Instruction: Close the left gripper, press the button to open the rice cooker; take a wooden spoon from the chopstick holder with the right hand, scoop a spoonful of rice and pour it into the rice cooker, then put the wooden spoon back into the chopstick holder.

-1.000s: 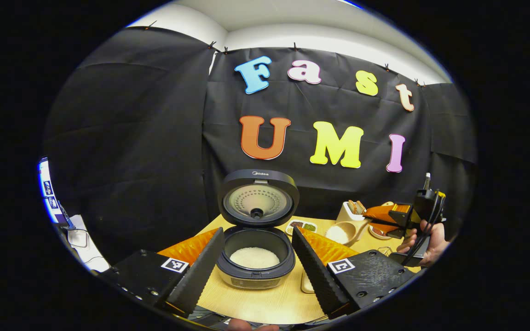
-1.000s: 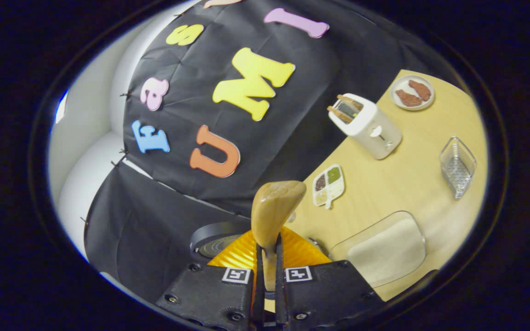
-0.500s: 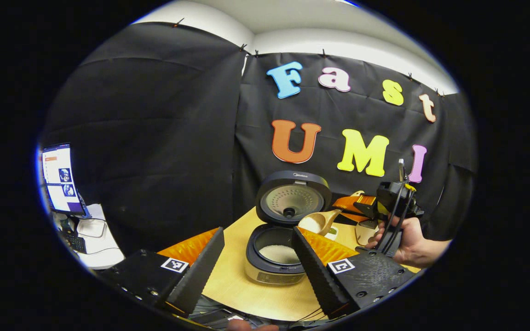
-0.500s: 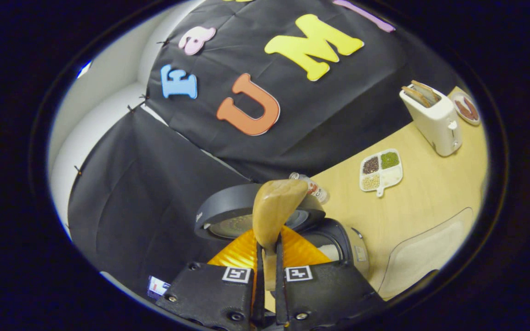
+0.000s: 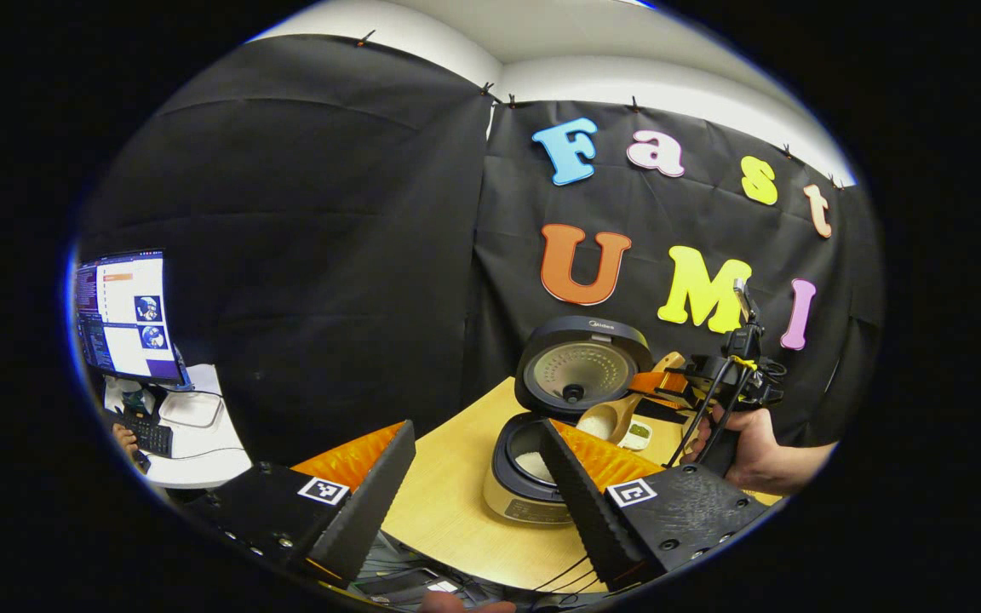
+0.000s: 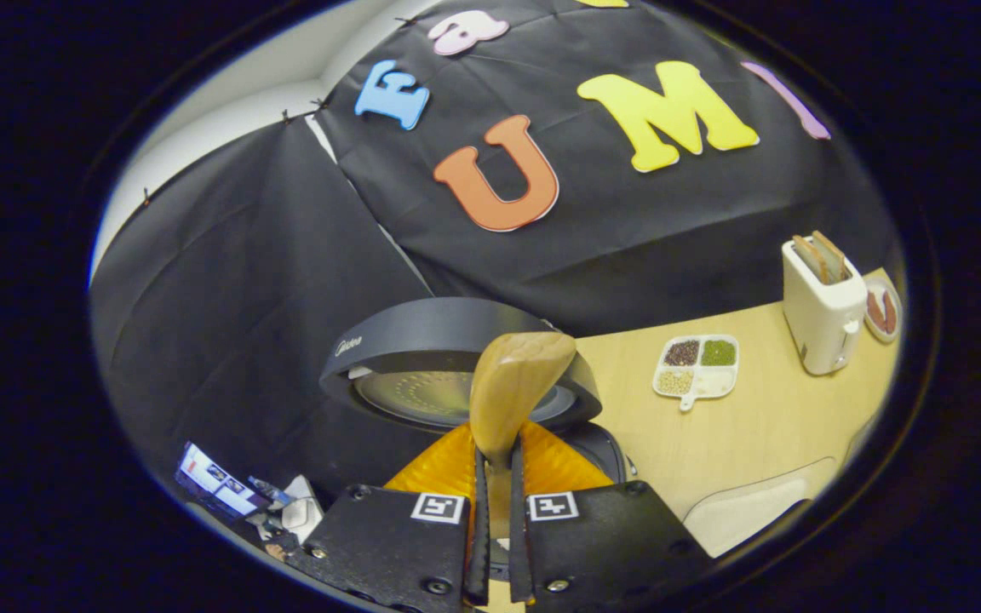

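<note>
Left gripper view: rice cooker (image 5: 552,464) lid up, left gripper (image 5: 478,494) spread wide, right gripper (image 5: 656,387) clamping rice-laden wooden spoon (image 5: 608,418) over pot; pour, return pending

Recording booth: black cloth wall (image 5: 303,255), wooden table (image 6: 754,426) (monitor (image 5: 124,315) beside).

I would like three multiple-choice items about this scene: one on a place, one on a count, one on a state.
1. Where is the wooden spoon's bowl?
A. over the open rice cooker
B. on the table
C. in the toaster

2. How many slices stand in the toaster?
A. none
B. two
C. five

3. The rice cooker's lid is:
A. shut
B. raised
C. lying on the table

Key: 1 A, the spoon, shut in the right hand-held gripper, hangs above the pot. 2 B, two slices stick out. 3 B, its underside faces us.
</note>
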`<state>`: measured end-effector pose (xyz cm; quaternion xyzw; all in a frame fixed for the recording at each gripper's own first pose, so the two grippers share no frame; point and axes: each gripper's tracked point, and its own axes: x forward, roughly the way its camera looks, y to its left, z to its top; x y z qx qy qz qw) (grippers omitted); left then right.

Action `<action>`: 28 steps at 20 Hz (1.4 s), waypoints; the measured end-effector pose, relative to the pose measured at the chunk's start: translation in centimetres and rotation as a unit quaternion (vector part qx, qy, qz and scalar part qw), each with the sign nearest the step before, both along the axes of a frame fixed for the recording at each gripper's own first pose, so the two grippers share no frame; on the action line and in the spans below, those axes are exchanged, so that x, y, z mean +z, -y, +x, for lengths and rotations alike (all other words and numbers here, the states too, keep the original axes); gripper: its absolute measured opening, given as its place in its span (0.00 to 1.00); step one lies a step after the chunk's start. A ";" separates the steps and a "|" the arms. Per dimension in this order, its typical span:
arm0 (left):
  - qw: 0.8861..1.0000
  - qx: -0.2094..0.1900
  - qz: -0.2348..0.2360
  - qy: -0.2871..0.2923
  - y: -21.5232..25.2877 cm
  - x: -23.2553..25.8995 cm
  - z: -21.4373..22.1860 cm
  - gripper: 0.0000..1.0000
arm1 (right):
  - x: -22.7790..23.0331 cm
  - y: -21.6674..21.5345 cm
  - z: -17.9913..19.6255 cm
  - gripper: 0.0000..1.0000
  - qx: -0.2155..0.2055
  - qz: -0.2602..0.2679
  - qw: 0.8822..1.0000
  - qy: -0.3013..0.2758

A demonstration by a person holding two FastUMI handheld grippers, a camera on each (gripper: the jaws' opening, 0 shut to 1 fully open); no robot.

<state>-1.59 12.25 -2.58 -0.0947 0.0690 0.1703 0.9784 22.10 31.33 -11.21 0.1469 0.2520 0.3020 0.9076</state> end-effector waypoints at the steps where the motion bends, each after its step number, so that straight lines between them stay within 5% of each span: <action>1: 1.000 0.003 -0.001 0.000 -0.2 -0.1 -0.1 0.95 | 0.0 0.0 0.1 0.14 0.004 -0.016 1.000 0.014; 10: 1.000 0.024 -0.010 0.016 -1.5 0.8 -0.1 0.95 | 1.1 -1.8 -0.9 0.14 0.046 -0.146 0.977 0.151; 13: 0.999 0.029 -0.016 0.016 -1.7 0.3 -0.4 0.95 | 2.7 -2.2 -2.0 0.14 0.061 -0.195 0.954 0.219; 16: 0.999 0.031 -0.020 0.020 -1.6 0.5 -0.5 0.95 | 4.7 -3.2 -3.6 0.14 0.091 -0.239 0.919 0.300; 19: 0.999 0.036 -0.021 0.026 -1.8 0.5 -0.8 0.95 | 4.8 -4.6 -4.8 0.14 0.115 -0.249 0.903 0.330; 28: 0.998 0.037 -0.023 0.037 -1.0 1.3 -1.4 0.95 | 4.9 -4.2 -4.6 0.14 0.105 -0.208 0.934 0.270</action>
